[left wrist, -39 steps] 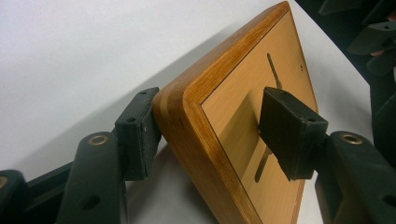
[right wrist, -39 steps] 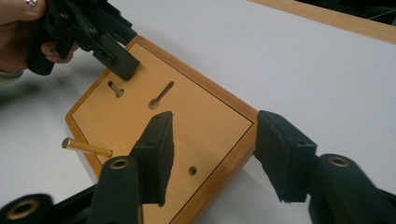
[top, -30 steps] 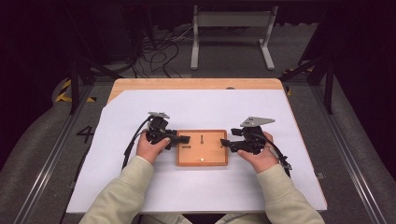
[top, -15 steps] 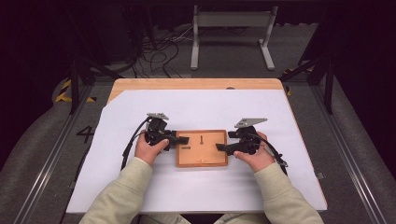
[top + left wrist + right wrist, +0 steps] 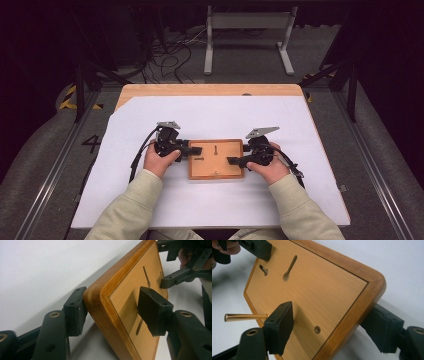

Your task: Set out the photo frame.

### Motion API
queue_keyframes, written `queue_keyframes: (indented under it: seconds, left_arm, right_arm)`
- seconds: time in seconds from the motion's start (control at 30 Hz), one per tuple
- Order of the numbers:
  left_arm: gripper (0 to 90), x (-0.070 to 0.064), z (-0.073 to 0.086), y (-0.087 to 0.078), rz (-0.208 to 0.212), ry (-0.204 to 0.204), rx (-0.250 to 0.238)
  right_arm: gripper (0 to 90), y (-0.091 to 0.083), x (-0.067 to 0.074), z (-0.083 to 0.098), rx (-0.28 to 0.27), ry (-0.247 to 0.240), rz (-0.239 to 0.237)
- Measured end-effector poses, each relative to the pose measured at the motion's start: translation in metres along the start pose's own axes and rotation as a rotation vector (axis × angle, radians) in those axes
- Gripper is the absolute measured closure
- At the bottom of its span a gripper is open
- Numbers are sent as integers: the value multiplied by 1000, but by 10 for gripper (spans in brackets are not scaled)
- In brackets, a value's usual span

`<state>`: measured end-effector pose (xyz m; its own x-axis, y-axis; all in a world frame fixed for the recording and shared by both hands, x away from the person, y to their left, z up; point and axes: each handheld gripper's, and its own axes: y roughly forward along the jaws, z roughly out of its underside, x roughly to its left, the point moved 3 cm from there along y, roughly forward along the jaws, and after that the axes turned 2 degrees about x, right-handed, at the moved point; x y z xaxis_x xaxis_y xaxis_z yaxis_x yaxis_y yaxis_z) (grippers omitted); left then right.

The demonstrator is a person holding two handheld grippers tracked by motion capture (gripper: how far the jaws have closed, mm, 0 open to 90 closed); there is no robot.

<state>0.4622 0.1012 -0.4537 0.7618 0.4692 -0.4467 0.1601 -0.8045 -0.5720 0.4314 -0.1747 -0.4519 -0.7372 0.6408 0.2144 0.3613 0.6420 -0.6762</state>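
– Board (image 5: 216,159) first: where does it sit?

– Flat on the white sheet (image 5: 215,115) that covers the worktop, in the middle of its near half, between the two hands.

– And the step in hand?

– Taking hold, I judge. The left gripper (image 5: 194,152) straddles the board's left edge near the far corner, and the right gripper (image 5: 235,160) straddles the right edge towards the near corner. On each, one pad stands outside the rim and the other over the top face.

– Pinching yet?

– Not that I can see. Both pairs of jaws are spread and have just been closing with the rim between them. In the left gripper view the outer pad touches the rounded edge, while the inner one seems to hang just above the face.

– So the next move?

– Closing both sides evenly until the pads bite on the rim, then lifting level. A grip on one side alone would probably tip the board.

– What is it made of?

– Wood: a darker, glossy frame with rounded corners around a paler, fine-grained flat panel. A long keyhole slot (image 5: 290,266) is cut into the panel, with a shorter slot (image 5: 264,270) beside it and a small round hole (image 5: 317,329) nearer the right gripper. A slim, shiny brass pin (image 5: 245,317) pokes out behind that gripper's pad; I cannot tell what it is fixed to.

– Slippery?

– The varnish looks smooth, though the pads look rubbery.
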Motion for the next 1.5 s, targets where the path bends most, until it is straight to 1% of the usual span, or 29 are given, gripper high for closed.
queue_keyframes:
  seconds: [0.07, 0.17, 0.23, 0.37, 0.6, 0.7, 0.73, 0.83, 0.9, 0.97, 1.0, 1.03, 1.07, 1.1, 1.13, 1.17, 1.2, 1.23, 1.27, 1.33, 1.4, 1.43, 1.47, 1.5]
  left_arm:
    - [443, -1, -1, -1, 3, -1, -5]
    - [453, -4, -2, -3, -3, 10, -9]
    - [457, -6, -2, -4, -1, 6, -11]
    - [481, -10, -3, -8, -4, 23, -20]
    - [527, -20, -6, -15, 8, 42, -43]
    - [547, -22, -8, -18, 4, 54, -47]
    - [549, -25, -8, -19, -2, 71, -53]
    - [549, -28, -9, -20, -12, 77, -52]
    - [549, -30, -9, -22, -20, 91, -58]
    - [549, -32, -10, -23, -34, 114, -65]
    - [550, -35, -11, -24, -51, 144, -69]
    - [550, -35, -11, -24, -51, 144, -69]
    - [550, -37, -12, -24, -66, 161, -71]
    - [549, -38, -12, -24, -73, 177, -73]
    - [549, -41, -13, -24, -91, 207, -77]
    - [548, -41, -13, -24, -91, 207, -77]
    - [547, -42, -14, -24, -107, 240, -83]
    - [547, -42, -14, -24, -107, 240, -83]
    - [547, -43, -14, -24, -120, 257, -89]
    - [547, -43, -14, -23, -125, 271, -93]
    - [547, -44, -13, -23, -121, 274, -92]
    - [548, -44, -12, -24, -117, 288, -86]
    - [548, -45, -12, -25, -110, 291, -83]
    - [548, -46, -11, -26, -94, 290, -77]
  right_arm:
    - [303, -2, 1, -1, 0, 2, 4]
    - [317, -5, 2, -2, 6, -9, 12]
    - [323, -6, 3, -2, 6, -13, 17]
    - [361, -12, 6, -5, 7, -22, 24]
    - [422, -23, 12, -9, 0, -28, 41]
    - [459, -29, 15, -10, -6, -37, 54]
    - [464, -30, 15, -11, -9, -44, 60]
    - [465, -31, 17, -11, -6, -51, 73]
    - [468, -32, 18, -12, -8, -66, 87]
    - [474, -34, 20, -14, -16, -82, 103]
    - [477, -35, 21, -15, -23, -101, 122]
    - [477, -35, 21, -15, -23, -101, 122]
    - [477, -36, 21, -15, -24, -110, 132]
    - [477, -37, 22, -16, -26, -128, 148]
    - [477, -37, 22, -17, -30, -148, 172]
    - [477, -37, 22, -17, -30, -148, 172]
    - [477, -38, 23, -18, -37, -161, 192]
    - [477, -38, 23, -18, -37, -161, 192]
    - [478, -38, 23, -18, -40, -170, 200]
    - [477, -38, 23, -18, -44, -190, 216]
    - [478, -38, 23, -18, -45, -204, 217]
    - [466, -38, 23, -17, -48, -210, 215]
    - [450, -39, 24, -16, -49, -212, 202]
    - [441, -39, 25, -15, -51, -212, 192]
